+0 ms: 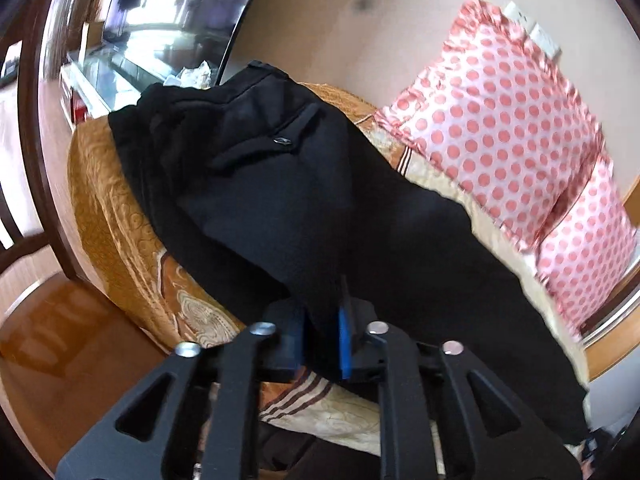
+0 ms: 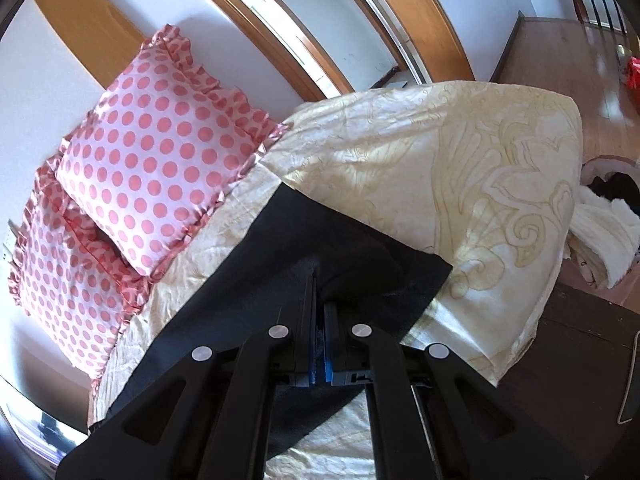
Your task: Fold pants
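Observation:
Black pants lie across the bed, with the waistband and a buttoned back pocket at the far end in the left wrist view. My left gripper is over the near edge of the cloth. Its jaws stand a little apart, and a fold of the black fabric hangs loosely between the blue pads. In the right wrist view a leg end of the pants lies flat on the cream cover. My right gripper is shut on a pinch of that fabric, which puckers up at the fingertips.
The bed has a gold patterned cover that shows cream in the right wrist view. Two pink polka-dot pillows lean against the wall. A pile of white clothes lies on the wooden floor beside a dark wooden footboard.

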Motion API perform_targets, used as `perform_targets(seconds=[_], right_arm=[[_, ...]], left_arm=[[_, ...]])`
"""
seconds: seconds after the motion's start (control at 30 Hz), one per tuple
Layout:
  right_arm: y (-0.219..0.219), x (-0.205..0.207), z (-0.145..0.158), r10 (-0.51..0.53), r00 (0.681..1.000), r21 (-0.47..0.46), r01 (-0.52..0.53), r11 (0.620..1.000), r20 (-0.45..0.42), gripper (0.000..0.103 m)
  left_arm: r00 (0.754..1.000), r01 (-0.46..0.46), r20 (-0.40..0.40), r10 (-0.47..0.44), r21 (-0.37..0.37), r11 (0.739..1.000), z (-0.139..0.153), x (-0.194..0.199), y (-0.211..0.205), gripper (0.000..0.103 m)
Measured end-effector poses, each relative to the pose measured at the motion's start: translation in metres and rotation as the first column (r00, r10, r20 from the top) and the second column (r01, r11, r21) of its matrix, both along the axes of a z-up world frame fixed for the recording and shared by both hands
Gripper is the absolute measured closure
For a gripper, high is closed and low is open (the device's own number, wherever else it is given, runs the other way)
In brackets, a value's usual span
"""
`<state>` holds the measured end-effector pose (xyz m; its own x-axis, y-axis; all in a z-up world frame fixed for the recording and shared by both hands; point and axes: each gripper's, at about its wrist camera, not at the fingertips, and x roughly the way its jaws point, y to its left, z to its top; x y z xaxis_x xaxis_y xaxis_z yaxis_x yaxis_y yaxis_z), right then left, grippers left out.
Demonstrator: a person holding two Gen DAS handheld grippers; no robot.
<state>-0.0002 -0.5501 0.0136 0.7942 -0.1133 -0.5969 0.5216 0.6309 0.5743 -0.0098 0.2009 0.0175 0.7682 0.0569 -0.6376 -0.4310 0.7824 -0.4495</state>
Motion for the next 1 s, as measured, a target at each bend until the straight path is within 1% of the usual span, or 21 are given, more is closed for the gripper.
perform_targets(seconds=[0.07, 0.1, 0.13, 0.17, 0.2, 0.33, 0.4, 0.43, 0.47, 0.5, 0.53, 0.57, 0.63, 0.67, 0.73, 0.77, 0.83, 0.93, 1.0], right_arm=[[0.0, -0.001, -0.001, 0.0, 1.0, 0.003, 0.0, 1.0, -0.001, 0.1], [0.0, -0.001, -0.001, 0.001, 1.0, 0.001, -0.001, 1.0, -0.002, 0.1], [0.0, -0.001, -0.001, 0.001, 1.0, -0.003, -0.001, 1.0, -0.004, 0.1], [0.001, -0.001, -0.001, 0.002, 1.0, -0.009, -0.002, 1.0, -0.008, 0.1], [0.002, -0.001, -0.001, 0.001, 1.0, -0.014, -0.001, 1.0, -0.011, 0.1], [0.003, 0.002, -0.003, 0.003, 1.0, -0.023, -0.003, 1.0, -0.025, 0.1], [0.003, 0.002, -0.005, 0.003, 0.999, -0.023, -0.004, 1.0, -0.032, 0.1], [0.003, 0.002, -0.005, 0.004, 0.999, -0.026, -0.005, 1.0, -0.034, 0.1], [0.003, 0.002, -0.005, 0.004, 0.999, -0.029, -0.005, 1.0, -0.036, 0.1], [0.003, 0.002, -0.005, 0.004, 0.999, -0.03, -0.006, 1.0, -0.037, 0.1], [0.003, 0.002, -0.005, 0.005, 0.999, -0.031, -0.006, 0.999, -0.038, 0.1], [0.003, 0.003, -0.005, 0.005, 0.999, -0.032, -0.006, 0.999, -0.039, 0.1], [0.003, 0.003, -0.005, 0.005, 0.999, -0.031, -0.006, 0.999, -0.039, 0.1], [0.003, 0.003, -0.005, 0.005, 0.999, -0.032, -0.006, 0.999, -0.041, 0.1], [0.004, 0.003, -0.005, 0.006, 0.999, -0.035, -0.007, 0.999, -0.042, 0.1], [0.004, 0.003, -0.005, 0.007, 0.999, -0.038, -0.009, 0.999, -0.044, 0.101], [0.005, 0.003, -0.005, 0.01, 0.999, -0.051, -0.013, 0.999, -0.052, 0.1], [0.006, 0.001, -0.007, 0.007, 0.998, -0.05, -0.01, 0.999, -0.056, 0.101], [0.006, 0.001, -0.008, 0.006, 0.998, -0.053, -0.009, 0.999, -0.06, 0.1]], left_arm=[[1.0, -0.021, 0.013, 0.022, -0.016, 1.0, 0.004, -0.001, 0.01, 0.064], [0.999, -0.035, 0.017, 0.035, -0.02, 0.999, 0.006, -0.001, 0.013, 0.06], [0.998, -0.052, 0.024, 0.053, -0.028, 0.998, 0.007, -0.003, 0.018, 0.051], [0.997, -0.067, 0.031, 0.068, -0.039, 0.997, 0.009, -0.004, 0.023, 0.045], [0.996, -0.075, 0.033, 0.077, -0.05, 0.996, 0.01, -0.004, 0.027, 0.044], [0.994, -0.102, 0.039, 0.106, -0.109, 0.989, 0.008, -0.004, 0.042, 0.044], [0.99, -0.126, 0.041, 0.133, -0.132, 0.983, 0.008, -0.004, 0.048, 0.047], [0.988, -0.141, 0.042, 0.148, -0.133, 0.981, 0.008, -0.005, 0.051, 0.054], [0.986, -0.155, 0.034, 0.16, -0.124, 0.98, 0.008, -0.005, 0.052, 0.067], [0.987, -0.157, 0.028, 0.161, -0.115, 0.981, 0.008, -0.005, 0.053, 0.074], [0.987, -0.157, 0.016, 0.159, -0.095, 0.983, 0.008, -0.004, 0.053, 0.092], [0.984, -0.178, -0.003, 0.179, -0.061, 0.982, 0.008, -0.005, 0.054, 0.102], [0.981, -0.196, 0.002, 0.196, -0.054, 0.979, 0.007, -0.011, 0.056, 0.102], [0.977, -0.212, 0.01, 0.212, -0.039, 0.977, 0.009, -0.016, 0.056, 0.102], [0.973, -0.229, 0.015, 0.229, 0.013, 0.973, 0.012, -0.023, 0.053, 0.102], [0.974, -0.225, 0.003, 0.225, 0.046, 0.973, 0.011, -0.024, 0.05, 0.102], [0.975, -0.22, -0.025, 0.222, 0.073, 0.973, 0.006, -0.022, 0.049, 0.102], [0.972, -0.228, -0.027, 0.233, 0.121, 0.966, 0.004, -0.023, 0.042, 0.102], [0.971, -0.23, -0.026, 0.237, 0.171, 0.958, 0.005, -0.023, 0.036, 0.102]])
